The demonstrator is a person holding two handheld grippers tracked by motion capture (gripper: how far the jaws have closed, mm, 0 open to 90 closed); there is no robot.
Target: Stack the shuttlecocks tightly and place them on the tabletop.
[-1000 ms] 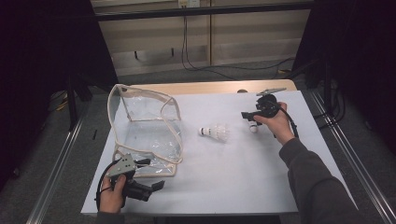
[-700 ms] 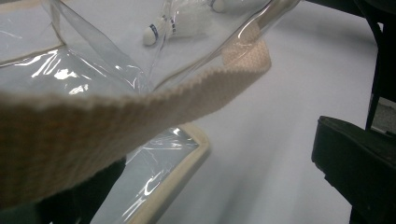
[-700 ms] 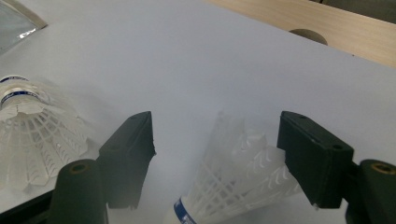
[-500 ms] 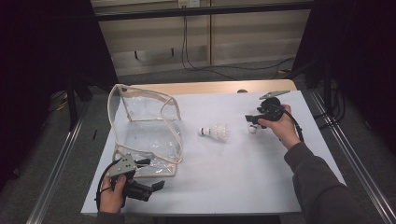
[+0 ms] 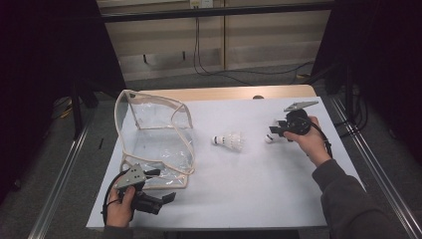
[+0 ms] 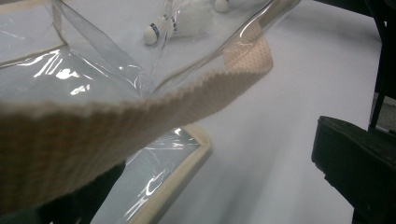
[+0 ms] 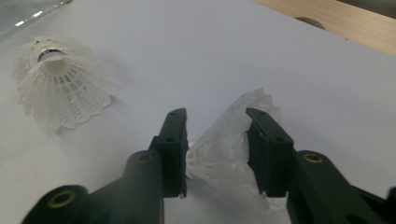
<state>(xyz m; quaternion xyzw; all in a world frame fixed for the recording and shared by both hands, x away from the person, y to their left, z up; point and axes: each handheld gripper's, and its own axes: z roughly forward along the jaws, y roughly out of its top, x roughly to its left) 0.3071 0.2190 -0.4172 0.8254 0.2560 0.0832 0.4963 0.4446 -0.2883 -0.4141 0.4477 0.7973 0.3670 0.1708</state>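
Note:
My right gripper (image 5: 273,132) lies low over the white table at the right. Its jaws have just been closing, and they now press both sides of a white shuttlecock's skirt (image 7: 223,148), shown in the high view as a shuttlecock (image 5: 269,139). In its own view the right gripper (image 7: 217,126) points at the table. A second shuttlecock (image 5: 230,141) (image 7: 60,88) lies loose on its side mid-table. My left gripper (image 5: 164,185) rests at the near left with jaws wide apart, beside the near corner of a clear plastic bag (image 5: 154,134) whose beige woven rim (image 6: 187,102) crosses over one jaw.
The bag stands open on the table's left half, mouth toward the shuttlecocks. A wooden strip with a hole (image 5: 258,97) runs along the far edge. Metal rails (image 5: 363,159) flank the table, with dark floor beyond.
The right hand has shifted a little rightward and nearer, and its jaws have narrowed onto the small shuttlecock. The left hand and the bag have stayed put.

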